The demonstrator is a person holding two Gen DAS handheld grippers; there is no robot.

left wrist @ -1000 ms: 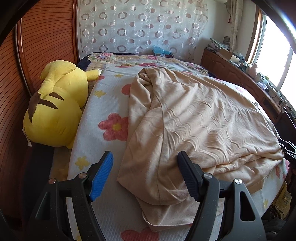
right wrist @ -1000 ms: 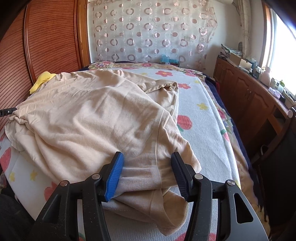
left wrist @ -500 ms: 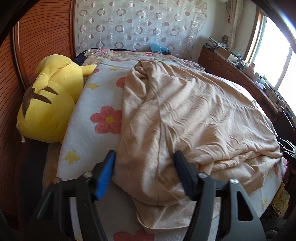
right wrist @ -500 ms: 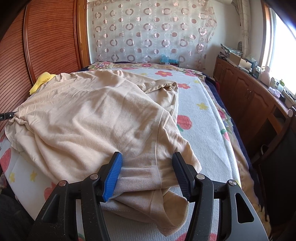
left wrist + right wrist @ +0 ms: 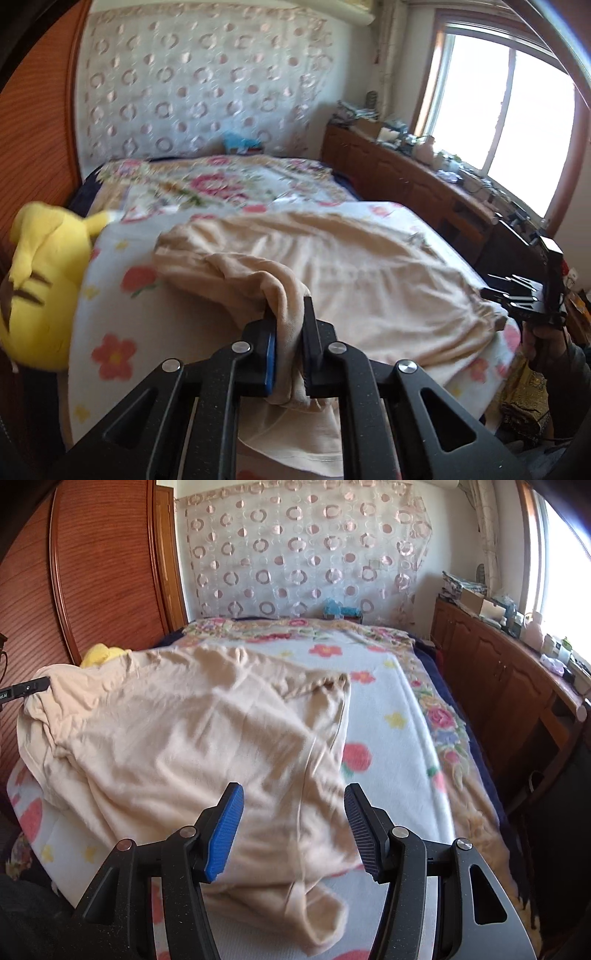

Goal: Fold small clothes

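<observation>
A beige garment (image 5: 369,273) lies crumpled across the flowered bed (image 5: 110,325). My left gripper (image 5: 289,321) is shut on a bunched edge of the garment and holds it lifted above the bed. In the right wrist view the same garment (image 5: 177,738) spreads over the bed's left half. My right gripper (image 5: 293,812) is open, its jaws wide apart just above the garment's near edge, gripping nothing. The right gripper also shows in the left wrist view (image 5: 524,306), at the garment's far right edge.
A yellow plush toy (image 5: 33,288) lies at the bed's left side against a wooden headboard (image 5: 92,565). A wooden cabinet (image 5: 509,686) with clutter runs along the right under the window. A patterned curtain (image 5: 303,554) hangs behind the bed.
My left gripper has shut on the garment's edge and lifted it, pulling the cloth up and inward. My right gripper stays open over the near edge.
</observation>
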